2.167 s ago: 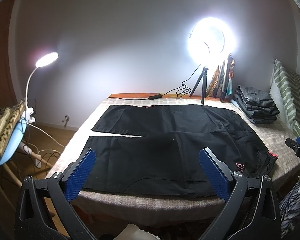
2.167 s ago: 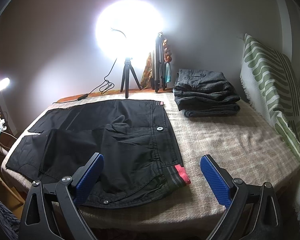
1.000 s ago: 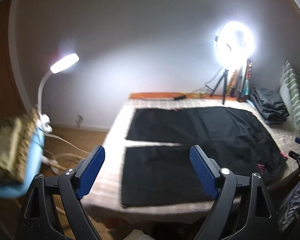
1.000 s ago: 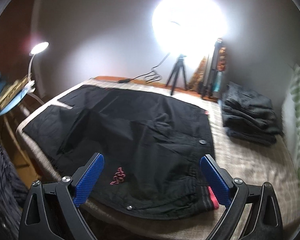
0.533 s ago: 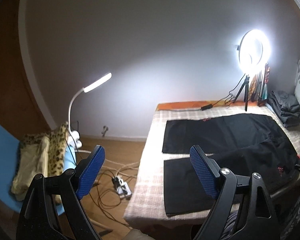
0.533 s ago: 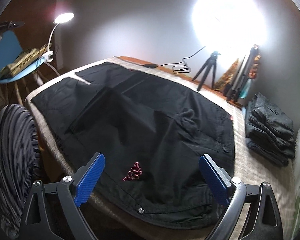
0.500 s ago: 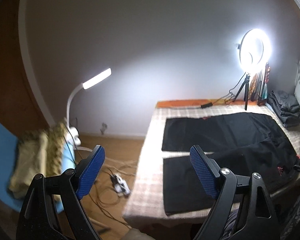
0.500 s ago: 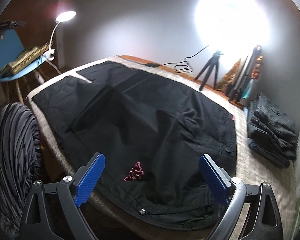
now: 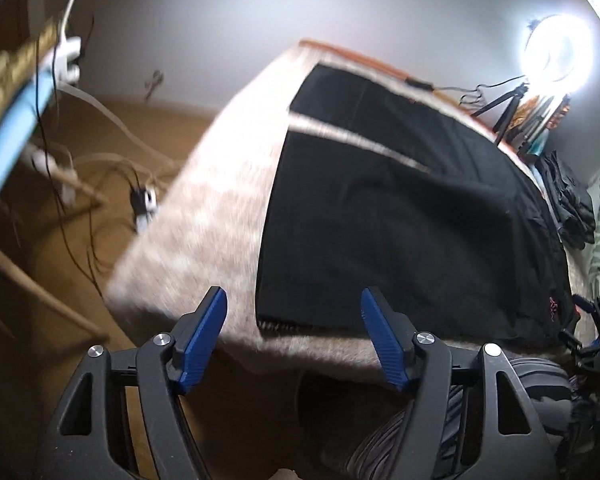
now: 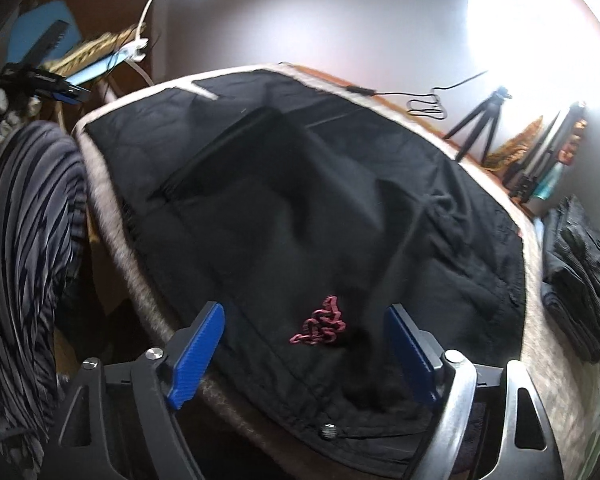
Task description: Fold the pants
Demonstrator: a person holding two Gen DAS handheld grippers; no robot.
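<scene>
Pants (image 9: 400, 216) lay flat and unfolded across the bed (image 9: 204, 216), both legs side by side, a thin strip of bedcover showing between them at the hem end. We used the pants as reference for everything.

Left of the pants, past the hem end: floor with cables (image 9: 100, 176) and a blue chair (image 9: 4, 148). Left-wrist frame was motion-blurred there, so no detail.

Left gripper (image 9: 294, 334) hovered just off the near-leg hem corner, jaws spread wide, nothing between them, no contact with the cloth. Corner sat between the blue pads (image 9: 204, 330) in view, slightly ahead.

Right gripper (image 10: 300, 354) was at the waist end, over the near hip by the red logo (image 10: 320, 322), jaws also spread and empty. Whether the lower edge brushed the waistband, we could not tell.

Right of the pants: stack of folded dark clothes (image 10: 580, 276); beyond the far edge, ring light (image 9: 558, 54) on a tripod.

Our read: step in hand was grabbing the near leg to fold it onto the far one. To do it well we needed:
- left to bite the hem corner, both layers
- right to bite the near waistband edge, not the loose wrinkled cloth by the logo
- both to lift together, keep the outseam taut
- to land edge on edge on the far leg
</scene>
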